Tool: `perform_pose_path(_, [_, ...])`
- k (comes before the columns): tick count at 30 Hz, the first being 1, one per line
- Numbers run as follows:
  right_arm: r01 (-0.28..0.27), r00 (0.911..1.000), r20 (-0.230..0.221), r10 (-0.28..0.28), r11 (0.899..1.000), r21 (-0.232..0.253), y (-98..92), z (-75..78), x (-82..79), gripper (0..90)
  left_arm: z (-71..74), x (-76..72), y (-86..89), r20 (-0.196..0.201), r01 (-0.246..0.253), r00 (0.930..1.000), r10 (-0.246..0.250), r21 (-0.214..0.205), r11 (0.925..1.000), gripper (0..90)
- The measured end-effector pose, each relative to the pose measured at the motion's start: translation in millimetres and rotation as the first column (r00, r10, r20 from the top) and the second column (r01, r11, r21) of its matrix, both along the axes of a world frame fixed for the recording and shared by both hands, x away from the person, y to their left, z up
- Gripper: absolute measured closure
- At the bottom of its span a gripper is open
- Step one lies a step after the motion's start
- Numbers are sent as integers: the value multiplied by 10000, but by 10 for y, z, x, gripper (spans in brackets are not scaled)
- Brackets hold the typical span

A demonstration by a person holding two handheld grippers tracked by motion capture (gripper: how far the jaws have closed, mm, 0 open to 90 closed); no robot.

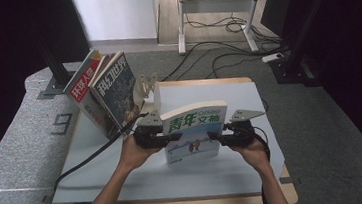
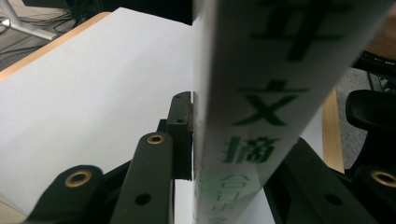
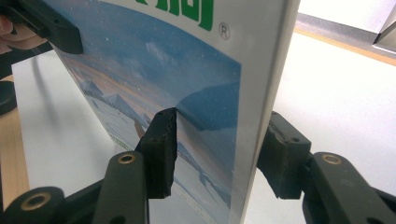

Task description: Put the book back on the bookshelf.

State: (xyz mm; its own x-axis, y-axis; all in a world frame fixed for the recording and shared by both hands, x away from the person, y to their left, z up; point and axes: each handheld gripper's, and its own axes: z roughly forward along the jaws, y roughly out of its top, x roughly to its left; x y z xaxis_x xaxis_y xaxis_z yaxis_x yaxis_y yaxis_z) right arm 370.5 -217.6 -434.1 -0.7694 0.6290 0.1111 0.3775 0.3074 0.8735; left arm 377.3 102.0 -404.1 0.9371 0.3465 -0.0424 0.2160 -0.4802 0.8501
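Observation:
A thick book (image 1: 197, 130) with a white and blue cover and green characters stands upright on the white table top (image 1: 208, 94). My left gripper (image 1: 172, 137) clamps its spine side and my right gripper (image 1: 215, 136) its open-page side. In the left gripper view the white spine (image 2: 261, 93) runs between the jaws of the left gripper (image 2: 233, 130), and the near pad (image 2: 184, 135) lies flat against it. In the right gripper view the right gripper (image 3: 224, 126) has one pad (image 3: 161, 149) on the snowy cover (image 3: 154, 60) and the other behind the book.
Two magazines (image 1: 98, 92) lean against a metal bookend (image 1: 146, 87) at the table's back left. A cable (image 1: 84, 161) trails off the left edge. Beyond the table stand a desk frame (image 1: 215, 8) and loose floor cables. The right half of the top is bare.

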Motion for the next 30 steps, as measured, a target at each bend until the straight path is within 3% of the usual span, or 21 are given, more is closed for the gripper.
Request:
perform_pose_path(13, [49,10000,-18,-49,10000,0,6,0,7,498,12,9,-1,-3,-78,10000,78,18,10000,717])
perform_pose_path(15, [45,10000,-31,-45,10000,-21,3,3,6,510,29,-1,10,122,-138,9998,140,-167,9998,700])
perform_pose_path(17, [25,10000,-47,-25,10000,-15,-1,5,5,516,68,-3,32,4,-140,9999,141,-521,9985,696])
perform_pose_path(30, [156,9998,123,-156,9999,-38,-7,-8,-12,489,81,-16,26,139,-241,9996,246,-366,9990,734])
